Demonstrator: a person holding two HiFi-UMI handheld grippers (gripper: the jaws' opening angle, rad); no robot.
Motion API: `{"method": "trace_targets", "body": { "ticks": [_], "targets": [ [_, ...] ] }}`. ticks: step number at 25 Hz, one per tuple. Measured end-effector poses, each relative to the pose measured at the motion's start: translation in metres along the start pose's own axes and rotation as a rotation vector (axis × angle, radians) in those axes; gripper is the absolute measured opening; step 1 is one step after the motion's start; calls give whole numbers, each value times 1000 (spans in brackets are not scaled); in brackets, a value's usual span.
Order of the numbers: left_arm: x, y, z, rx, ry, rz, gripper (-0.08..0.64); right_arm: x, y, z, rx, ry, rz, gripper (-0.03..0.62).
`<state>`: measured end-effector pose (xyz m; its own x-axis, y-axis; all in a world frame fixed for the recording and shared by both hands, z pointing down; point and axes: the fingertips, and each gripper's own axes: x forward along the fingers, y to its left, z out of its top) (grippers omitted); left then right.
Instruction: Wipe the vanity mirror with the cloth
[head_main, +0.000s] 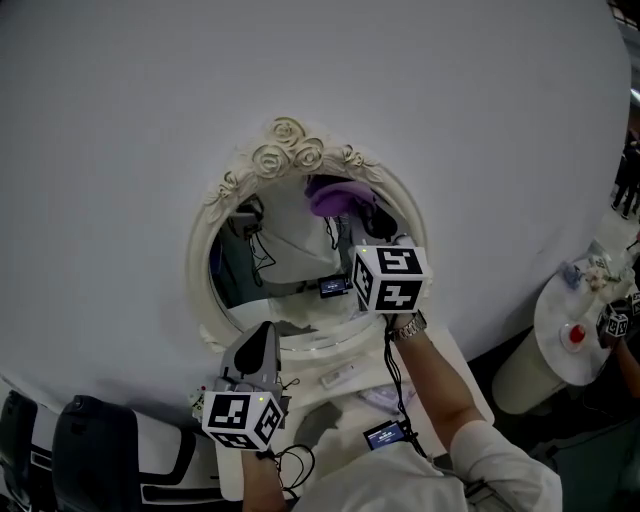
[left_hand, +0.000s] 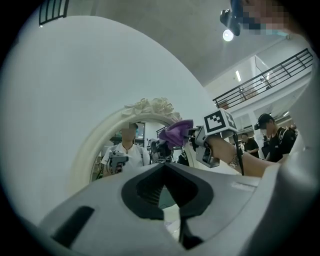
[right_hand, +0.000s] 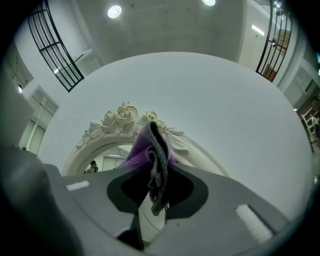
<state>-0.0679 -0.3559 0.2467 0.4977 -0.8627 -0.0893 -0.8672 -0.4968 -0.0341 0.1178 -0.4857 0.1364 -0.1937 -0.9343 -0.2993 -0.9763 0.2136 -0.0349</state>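
My right gripper (right_hand: 157, 170) is clamped on the cloth (head_main: 333, 198). In the right gripper view a purple fold with a grey hem stands up between the jaws and hangs down past them. In the head view the cloth sits at about 11 o'clock from that gripper's marker cube (head_main: 389, 279), over the vanity mirror (head_main: 285, 245) at roughly 1 o'clock on its glass. It looks pressed to the glass, but I can't confirm contact.

My left gripper (left_hand: 165, 166) has its jaws together with nothing between them. It hovers at about 6 o'clock of the mirror, just before the cream frame (head_main: 198, 262).

From above, the cloth covers the right gripper's fingertips, and the left gripper hides part of the frame's lower rim. The reflection is cluttered with cables and gear, which I can't sort out. In both gripper views the gripper bodies cut off the mirror's lower half.

I count one mirror, one cloth, two grippers, and three roses (head_main: 287, 130) on the frame's crest. A white rounded panel (head_main: 300, 60) stands behind it all.
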Motion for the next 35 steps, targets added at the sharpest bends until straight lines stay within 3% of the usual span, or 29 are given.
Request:
{"method": "trace_targets", "body": {
  "ticks": [4,8,16,22,29,35],
  "targets": [
    [5,-9,-4,-8,5,-27,0,-7,-12,-9,3,17,-22,72],
    [-5,1,-7,-20,11,8,0,-11,2,-6,27,4,14,74],
    [-62,47,-6,-20,6,201,0,3,123,-19,22,7,260,74],
    [-111,79,-8,-43,-7,332,0,10,205,-42,44,46,400,74],
    [-141,94,-21,-66,11,404,0,15,223,-60,62,67,375,74],
    [-112,80,-24,-61,22,310,0,17,189,-63,22,70,304,75]
  ]
}}
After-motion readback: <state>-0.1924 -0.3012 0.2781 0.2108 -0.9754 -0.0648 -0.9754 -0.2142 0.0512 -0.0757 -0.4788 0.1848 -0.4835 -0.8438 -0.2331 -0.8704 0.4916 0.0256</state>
